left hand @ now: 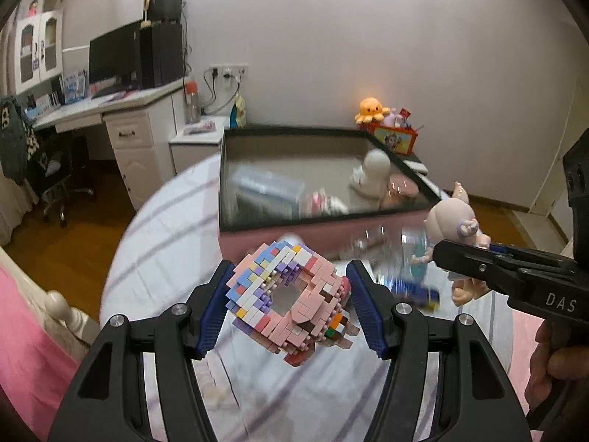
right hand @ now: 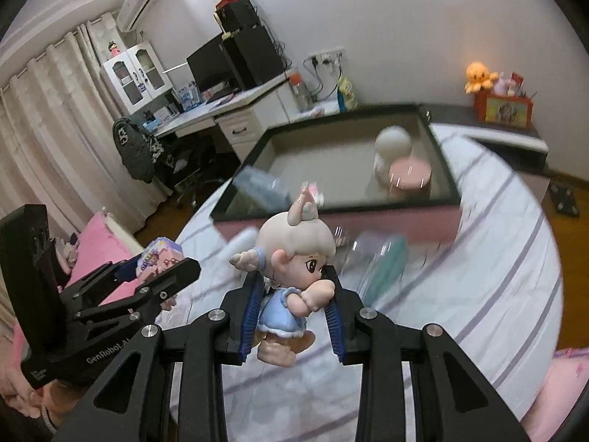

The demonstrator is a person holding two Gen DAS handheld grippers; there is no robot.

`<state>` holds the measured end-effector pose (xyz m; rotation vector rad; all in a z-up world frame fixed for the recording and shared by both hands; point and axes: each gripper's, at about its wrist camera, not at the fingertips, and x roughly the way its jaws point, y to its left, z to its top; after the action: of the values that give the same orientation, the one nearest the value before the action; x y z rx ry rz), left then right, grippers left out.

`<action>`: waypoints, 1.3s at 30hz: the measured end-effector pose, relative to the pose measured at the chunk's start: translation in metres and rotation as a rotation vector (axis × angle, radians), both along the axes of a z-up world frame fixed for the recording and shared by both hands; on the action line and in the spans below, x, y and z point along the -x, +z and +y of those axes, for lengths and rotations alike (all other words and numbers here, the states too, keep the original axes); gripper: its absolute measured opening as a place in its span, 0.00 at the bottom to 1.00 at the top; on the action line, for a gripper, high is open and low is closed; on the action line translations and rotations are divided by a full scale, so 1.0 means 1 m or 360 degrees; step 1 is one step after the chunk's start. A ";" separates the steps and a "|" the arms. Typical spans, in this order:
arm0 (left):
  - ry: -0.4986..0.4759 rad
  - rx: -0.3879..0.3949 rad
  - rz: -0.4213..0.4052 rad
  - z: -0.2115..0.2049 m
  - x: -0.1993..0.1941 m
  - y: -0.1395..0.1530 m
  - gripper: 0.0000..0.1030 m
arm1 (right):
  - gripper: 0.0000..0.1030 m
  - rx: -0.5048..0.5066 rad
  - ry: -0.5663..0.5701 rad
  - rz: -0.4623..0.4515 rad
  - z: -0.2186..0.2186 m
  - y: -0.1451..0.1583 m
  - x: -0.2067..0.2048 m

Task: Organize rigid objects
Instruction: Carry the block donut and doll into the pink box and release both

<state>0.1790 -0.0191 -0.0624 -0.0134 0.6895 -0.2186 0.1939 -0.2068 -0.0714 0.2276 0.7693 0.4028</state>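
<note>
My left gripper (left hand: 291, 276) is shut on a pink, ring-shaped brick model (left hand: 291, 294) with pastel blocks, held above the bed. My right gripper (right hand: 294, 283) is shut on a small doll figure (right hand: 294, 276) in a blue dress with pale hair, also lifted off the bed. The doll (left hand: 456, 228) and right gripper (left hand: 452, 254) show at the right of the left wrist view. In the right wrist view the left gripper (right hand: 162, 265) with the brick model (right hand: 162, 256) sits at the left. Ahead lies a pink box (left hand: 405, 221) with a dark rim, holding a white round-headed figure (left hand: 373, 173) and a pink round tin (right hand: 410, 175).
Blurred clear packets and a blue card (left hand: 416, 291) lie on the striped sheet in front of the box (right hand: 452, 188). A white desk (left hand: 121, 107) with monitor stands at the back left, an orange plush octopus (left hand: 371, 108) at the back right. A pink pillow (right hand: 99, 250) lies left.
</note>
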 end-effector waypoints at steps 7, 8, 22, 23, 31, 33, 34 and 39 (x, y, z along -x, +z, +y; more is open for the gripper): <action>0.0010 0.0008 -0.0085 -0.002 -0.050 0.027 0.61 | 0.32 0.0125 -0.0086 -0.0142 -0.006 0.034 -0.038; 0.0012 0.0012 -0.0095 -0.002 -0.060 0.031 0.61 | 0.32 0.0155 -0.0101 -0.0166 -0.004 0.039 -0.046; 0.0020 -0.0004 -0.0065 -0.020 -0.178 0.034 0.61 | 0.32 0.0337 -0.0118 -0.0129 0.003 0.027 -0.158; 0.0013 -0.0005 -0.0038 -0.022 -0.188 0.030 0.61 | 0.32 0.0336 -0.0115 -0.0108 0.003 0.023 -0.166; -0.0004 -0.0039 0.0127 -0.038 -0.237 -0.002 0.61 | 0.32 0.0387 -0.0080 0.0024 0.009 0.000 -0.204; -0.0011 -0.0059 0.0165 -0.041 -0.246 -0.007 0.61 | 0.32 0.0407 -0.0071 0.0064 0.011 -0.006 -0.211; -0.0013 -0.0070 0.0181 -0.042 -0.249 -0.010 0.62 | 0.32 0.0418 -0.0067 0.0081 0.011 -0.008 -0.213; 0.0042 -0.0143 0.0221 -0.041 -0.253 -0.017 0.76 | 0.43 0.0462 -0.0070 0.0131 0.011 -0.016 -0.217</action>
<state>0.4321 -0.0599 -0.0799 0.0487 0.8366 -0.1623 0.4106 -0.1954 -0.0873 -0.0113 0.8919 0.2372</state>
